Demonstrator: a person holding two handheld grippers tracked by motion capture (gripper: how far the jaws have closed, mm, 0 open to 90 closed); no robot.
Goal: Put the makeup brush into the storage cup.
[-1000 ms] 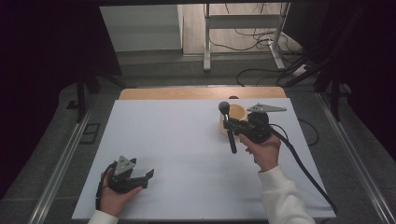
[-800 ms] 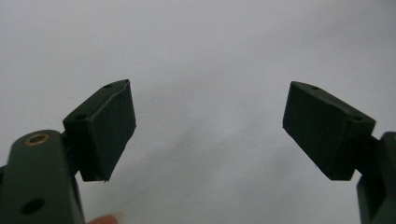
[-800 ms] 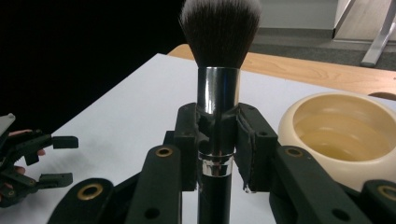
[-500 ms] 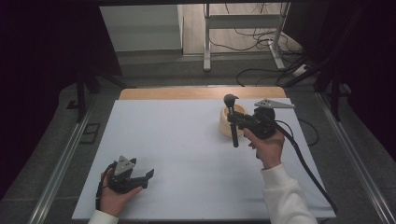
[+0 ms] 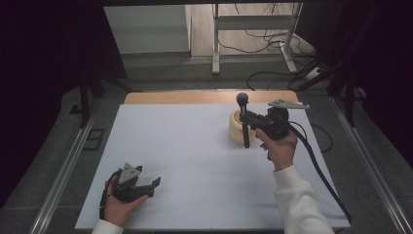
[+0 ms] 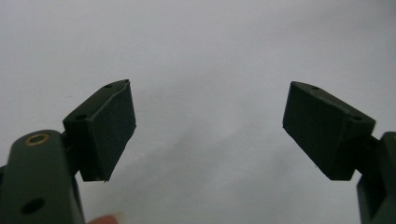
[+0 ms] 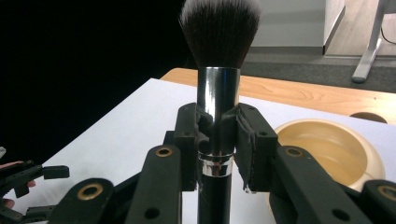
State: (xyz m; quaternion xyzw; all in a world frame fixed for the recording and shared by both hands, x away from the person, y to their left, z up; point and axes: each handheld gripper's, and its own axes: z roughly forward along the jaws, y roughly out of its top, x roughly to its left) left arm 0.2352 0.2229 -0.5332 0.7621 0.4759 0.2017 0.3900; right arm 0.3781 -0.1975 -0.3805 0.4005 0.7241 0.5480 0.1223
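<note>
**Brush upright in your right gripper, bowl just beside it**

Your right gripper [image 7: 217, 140] is pinching a makeup brush [image 7: 218, 88] by its shiny metal ferrule, bristles up and handle hanging down. In the high view the brush [image 5: 244, 122] stands just in front of the round wooden bowl [image 5: 237, 127], which sits on the white table sheet [image 5: 185, 161] near its far edge. Your left gripper [image 5: 146, 185] rests low at the near left corner, jaws spread wide with nothing between them, well apart from the work.

Watch these from here:

- The ferrule is smooth and round, and the pads grip it over a narrow band. A quick tilt of your wrist could, I judge, let the brush swivel or slide down through the jaws.
- The handle's lower end hangs close to the bowl's rim. Swing it sideways and you may knock the light bowl along the sheet or tip it.
- If the bowl is where the brush goes, lowering it off-centre could catch the handle on the rim and lever the brush out of your grip.
</note>
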